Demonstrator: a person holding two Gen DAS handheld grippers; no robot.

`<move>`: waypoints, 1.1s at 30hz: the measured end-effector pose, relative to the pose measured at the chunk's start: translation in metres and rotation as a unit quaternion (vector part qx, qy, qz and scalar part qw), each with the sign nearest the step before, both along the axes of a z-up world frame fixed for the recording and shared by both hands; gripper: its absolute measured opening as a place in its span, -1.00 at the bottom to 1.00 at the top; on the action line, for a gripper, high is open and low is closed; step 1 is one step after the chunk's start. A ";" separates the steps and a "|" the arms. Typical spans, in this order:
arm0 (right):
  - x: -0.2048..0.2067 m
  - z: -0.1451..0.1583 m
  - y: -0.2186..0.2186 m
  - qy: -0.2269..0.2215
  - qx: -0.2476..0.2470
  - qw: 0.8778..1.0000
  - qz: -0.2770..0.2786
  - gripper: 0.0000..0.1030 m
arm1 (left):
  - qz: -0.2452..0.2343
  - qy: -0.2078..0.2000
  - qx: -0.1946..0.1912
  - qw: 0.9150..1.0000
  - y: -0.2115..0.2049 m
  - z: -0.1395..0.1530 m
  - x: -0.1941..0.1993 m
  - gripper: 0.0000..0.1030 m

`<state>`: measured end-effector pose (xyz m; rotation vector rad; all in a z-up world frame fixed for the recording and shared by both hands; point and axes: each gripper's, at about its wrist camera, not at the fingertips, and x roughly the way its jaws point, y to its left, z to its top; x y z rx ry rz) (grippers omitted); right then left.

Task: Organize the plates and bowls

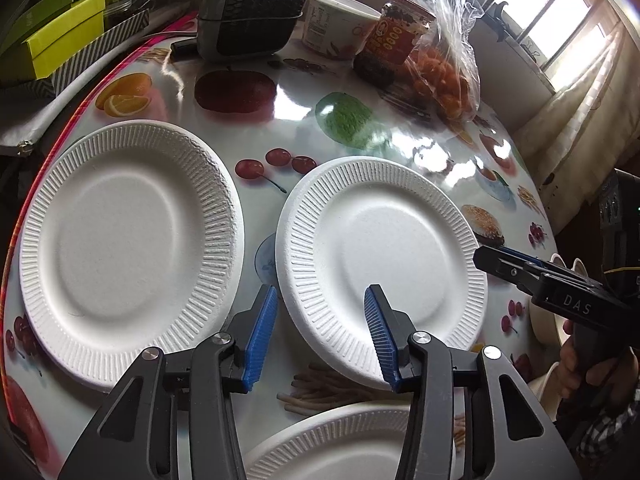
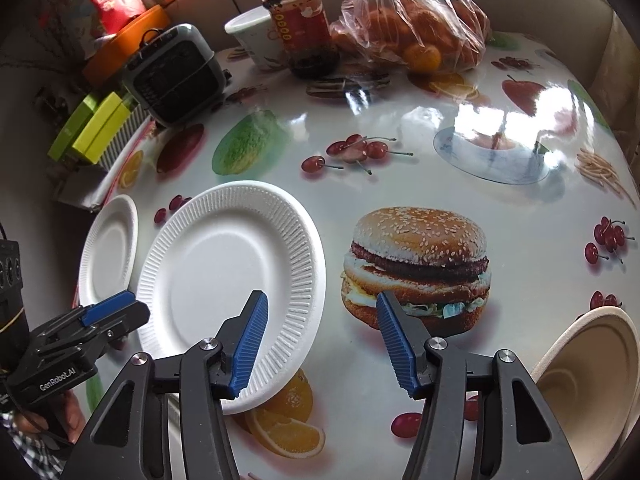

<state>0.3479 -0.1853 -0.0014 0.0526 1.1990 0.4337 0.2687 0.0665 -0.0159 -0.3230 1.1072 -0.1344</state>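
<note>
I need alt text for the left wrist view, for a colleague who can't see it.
The left gripper, blue pads apart and holding nothing, hangs over the near rim of a white ribbed paper plate on a glossy fruit-print tablecloth. A second white plate lies to its left, and the right gripper enters from the right.

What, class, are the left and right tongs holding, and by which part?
Nothing. The left tongs straddle the middle plate's near rim without pressing; the right tongs hang open beside it.
</note>
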 end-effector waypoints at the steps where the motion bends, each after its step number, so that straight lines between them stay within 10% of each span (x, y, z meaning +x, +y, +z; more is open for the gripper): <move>1: 0.001 -0.001 0.000 0.003 0.003 1.000 -0.002 -0.01 | 0.001 0.001 -0.004 1.000 0.000 -0.001 0.001 -0.17; 17: 0.001 -0.004 0.000 0.016 0.017 1.000 0.000 -0.58 | 0.000 0.001 -0.009 1.000 0.000 -0.001 0.002 -0.43; 33: -0.005 0.003 0.000 0.001 0.007 1.000 0.001 -0.61 | -0.001 -0.009 -0.005 1.000 0.001 0.004 -0.001 -0.43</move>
